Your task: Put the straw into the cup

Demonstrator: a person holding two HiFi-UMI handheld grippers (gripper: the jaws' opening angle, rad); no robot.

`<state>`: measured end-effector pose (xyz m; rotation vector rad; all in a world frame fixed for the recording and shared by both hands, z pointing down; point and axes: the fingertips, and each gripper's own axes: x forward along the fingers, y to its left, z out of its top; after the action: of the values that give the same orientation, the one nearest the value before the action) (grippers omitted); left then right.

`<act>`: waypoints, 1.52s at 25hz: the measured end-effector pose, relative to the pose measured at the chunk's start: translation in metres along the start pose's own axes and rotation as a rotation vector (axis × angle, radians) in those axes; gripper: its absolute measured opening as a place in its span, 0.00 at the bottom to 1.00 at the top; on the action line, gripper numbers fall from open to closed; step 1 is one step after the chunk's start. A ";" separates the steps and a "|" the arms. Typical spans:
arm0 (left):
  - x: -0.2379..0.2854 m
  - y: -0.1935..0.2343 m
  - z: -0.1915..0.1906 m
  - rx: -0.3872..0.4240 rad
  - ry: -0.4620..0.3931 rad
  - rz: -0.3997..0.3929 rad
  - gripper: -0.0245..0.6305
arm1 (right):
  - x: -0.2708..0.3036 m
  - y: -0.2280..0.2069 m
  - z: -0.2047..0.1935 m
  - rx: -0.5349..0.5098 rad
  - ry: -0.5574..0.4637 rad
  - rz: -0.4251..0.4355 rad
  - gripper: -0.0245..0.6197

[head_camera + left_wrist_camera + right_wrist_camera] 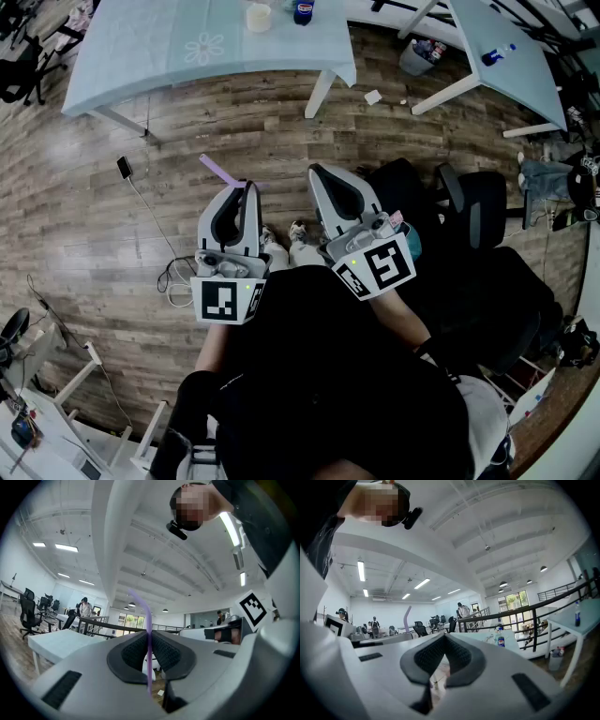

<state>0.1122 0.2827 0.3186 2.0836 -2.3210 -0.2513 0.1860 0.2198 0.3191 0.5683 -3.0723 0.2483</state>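
Note:
A thin purple straw point(219, 172) sticks out to the upper left from my left gripper point(247, 188), which is shut on it. In the left gripper view the straw point(148, 620) runs upright between the dark pads point(133, 653) and bends at its top. My right gripper point(317, 173) is held beside the left one, shut with nothing in it; its pads point(431, 656) meet at the tip. The pale cup point(258, 16) stands on the far table point(141, 56), well ahead of both grippers. The right gripper view also catches the straw point(407, 617) at the left.
A blue bottle point(303, 11) stands next to the cup and shows in the right gripper view as a bottle point(500, 641). A second white table point(506, 66) is at the right, and black office chairs point(473, 211) are close by my right side. Cables point(173, 277) lie on the wooden floor.

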 end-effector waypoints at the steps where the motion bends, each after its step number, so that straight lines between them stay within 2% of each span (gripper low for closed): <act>1: 0.001 -0.007 0.003 -0.005 -0.010 -0.009 0.09 | -0.005 -0.002 0.001 0.002 0.000 -0.004 0.05; 5: 0.003 -0.025 0.006 0.001 -0.026 -0.021 0.09 | -0.018 -0.010 0.000 0.007 -0.003 -0.013 0.05; 14: -0.008 -0.020 0.001 0.025 -0.009 0.002 0.09 | -0.018 -0.001 -0.003 -0.010 0.003 0.011 0.05; 20: -0.018 0.000 0.004 0.020 -0.019 0.019 0.09 | -0.002 0.017 -0.003 0.012 -0.003 0.057 0.05; 32: -0.040 0.052 0.018 0.036 -0.058 0.025 0.09 | 0.033 0.063 -0.004 -0.013 -0.029 0.067 0.05; 38: -0.032 0.065 0.020 0.030 -0.073 0.023 0.09 | 0.050 0.061 -0.003 -0.026 -0.026 0.062 0.05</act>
<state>0.0495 0.3227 0.3103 2.0943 -2.4031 -0.2985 0.1177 0.2585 0.3146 0.4801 -3.1170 0.2026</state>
